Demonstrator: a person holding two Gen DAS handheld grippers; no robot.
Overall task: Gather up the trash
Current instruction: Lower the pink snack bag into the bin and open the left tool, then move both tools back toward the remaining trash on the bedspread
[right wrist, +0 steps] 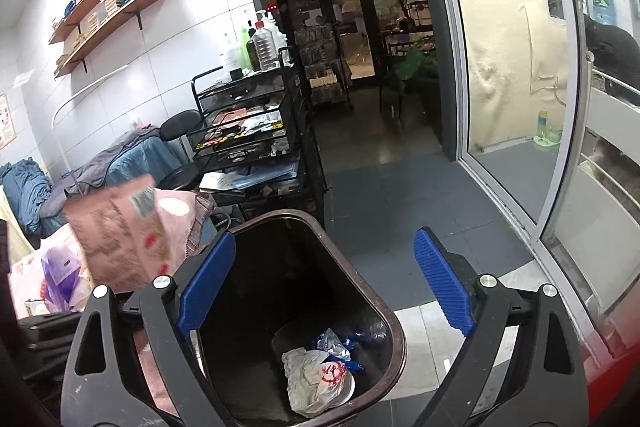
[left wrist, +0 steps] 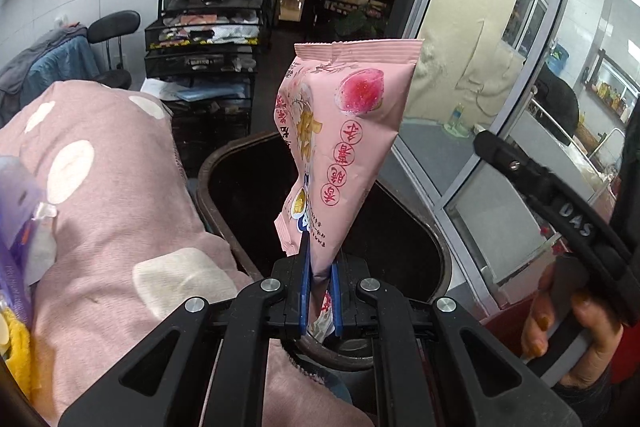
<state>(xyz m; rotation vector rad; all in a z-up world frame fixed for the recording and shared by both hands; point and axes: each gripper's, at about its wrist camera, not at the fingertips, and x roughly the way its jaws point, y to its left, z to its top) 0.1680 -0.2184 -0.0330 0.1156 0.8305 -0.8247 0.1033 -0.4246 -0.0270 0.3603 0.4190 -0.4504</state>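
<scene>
Left wrist view: left claw point(left wrist: 320, 285) down-tilted, clamped on pink wrapper point(left wrist: 348, 131); right claw point(right wrist: 324, 287) wide, empty.

Left tongs point(left wrist: 320, 291) are clamped tight on the bottom of a pink snack packet point(left wrist: 352, 131), which sticks straight up over the open dark trash bin point(left wrist: 236, 167). Pink spotted blanket point(left wrist: 112, 195) bunched up on the left touching the bin. The person's hand point(left wrist: 572, 323) grips the other tool's handle at right.
</scene>
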